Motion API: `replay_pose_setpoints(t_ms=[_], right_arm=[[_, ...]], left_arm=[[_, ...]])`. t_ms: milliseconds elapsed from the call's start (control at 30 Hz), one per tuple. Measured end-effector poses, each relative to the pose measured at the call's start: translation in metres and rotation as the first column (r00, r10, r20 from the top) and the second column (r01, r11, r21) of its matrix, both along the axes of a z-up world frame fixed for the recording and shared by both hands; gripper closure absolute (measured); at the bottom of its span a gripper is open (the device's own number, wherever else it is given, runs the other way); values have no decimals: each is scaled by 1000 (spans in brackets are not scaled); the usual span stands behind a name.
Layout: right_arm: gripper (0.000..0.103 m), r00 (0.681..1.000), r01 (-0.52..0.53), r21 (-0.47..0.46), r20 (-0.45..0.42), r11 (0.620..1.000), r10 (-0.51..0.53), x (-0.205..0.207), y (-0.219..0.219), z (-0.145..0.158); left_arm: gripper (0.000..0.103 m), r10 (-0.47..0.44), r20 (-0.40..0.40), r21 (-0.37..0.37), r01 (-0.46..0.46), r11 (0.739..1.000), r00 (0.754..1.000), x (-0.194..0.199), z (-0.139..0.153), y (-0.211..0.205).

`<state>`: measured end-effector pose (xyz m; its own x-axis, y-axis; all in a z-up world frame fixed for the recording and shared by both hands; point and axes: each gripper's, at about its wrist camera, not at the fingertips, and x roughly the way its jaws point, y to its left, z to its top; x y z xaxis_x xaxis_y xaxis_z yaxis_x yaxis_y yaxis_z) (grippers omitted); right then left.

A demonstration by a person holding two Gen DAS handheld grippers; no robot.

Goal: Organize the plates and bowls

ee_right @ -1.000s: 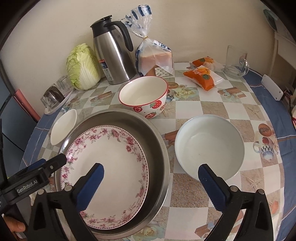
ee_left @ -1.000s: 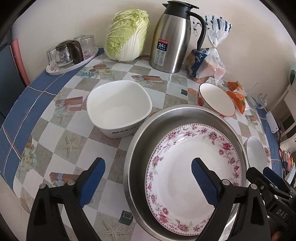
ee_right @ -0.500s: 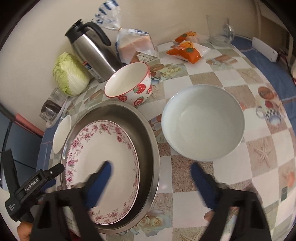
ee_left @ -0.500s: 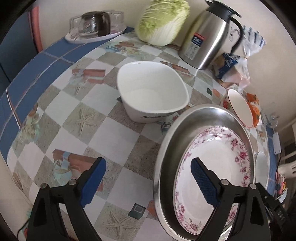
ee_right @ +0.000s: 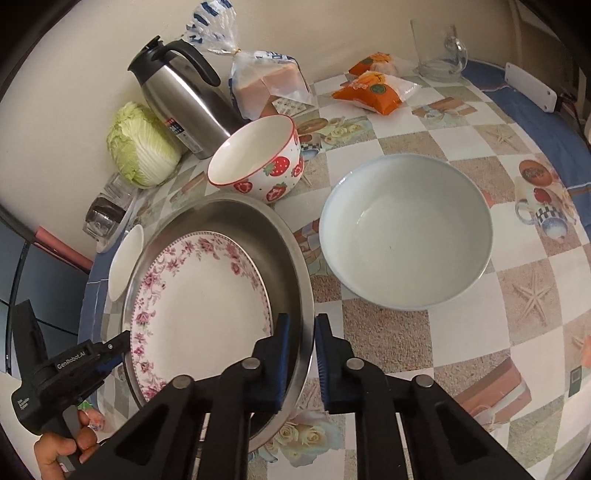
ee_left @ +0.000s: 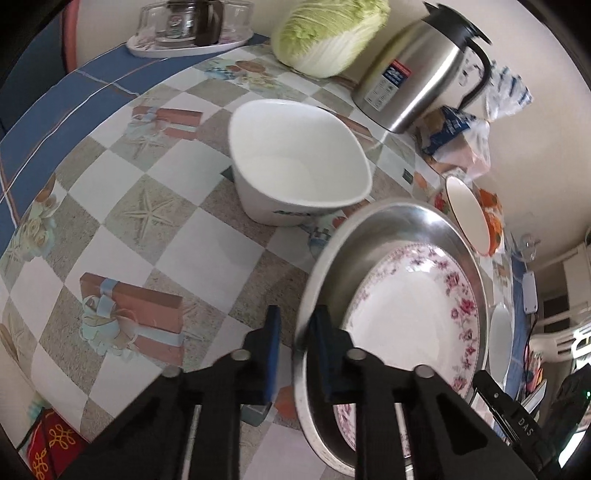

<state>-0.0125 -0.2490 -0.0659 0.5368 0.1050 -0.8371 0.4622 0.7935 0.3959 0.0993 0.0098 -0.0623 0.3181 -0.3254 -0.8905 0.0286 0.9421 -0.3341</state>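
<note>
A steel basin (ee_left: 388, 210) (ee_right: 240, 206) stands on the checked table with a floral plate (ee_left: 406, 314) (ee_right: 199, 295) lying inside it. My left gripper (ee_left: 297, 317) has the basin's left rim between its blue pads, and its jaws are closing on it. On the opposite side, my right gripper (ee_right: 303, 325) is shut on the right rim. A white squarish bowl (ee_left: 295, 173) sits left of the basin. Behind the basin is a strawberry bowl (ee_right: 258, 162), and to its right a wide pale bowl (ee_right: 406, 229).
Along the wall stand a steel thermos (ee_right: 184, 99), a cabbage (ee_right: 142, 147), a bagged loaf (ee_right: 266, 81) and a tray of glasses (ee_left: 188, 29). Orange snack packets (ee_right: 373, 92), a glass mug (ee_right: 436, 51) and a white power strip (ee_right: 532, 86) lie at the far right.
Both grippers dropped to the basin's opposite rims and rolled a little. Their jaws went from wide open to closed on the rim. The basin and bowls stayed put.
</note>
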Motion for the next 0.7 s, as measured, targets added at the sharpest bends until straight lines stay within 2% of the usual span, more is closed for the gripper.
replay_pose_setpoints(t_ms=[67,367,567,700], right_arm=[[93,1000,1,22,-2,1000,-1,-1,-1,-4],[93,1000,-13,11,-3,1000,13,-6,3,4],[93,1000,-3,5,-23,1000,3,-16,5,9],[93,1000,3,20,-25,1000,-3,-20,2,7]], left_arm=[[91,-12,-1,3,12,1000,1000,-1,-1,-2],[92,-52,19,59,50,997,998,-7,7,-4],[92,-83,-8,69,83,994,997,-20,9,-3],[92,-72,-10,47,73,996,997,-20,7,-1]])
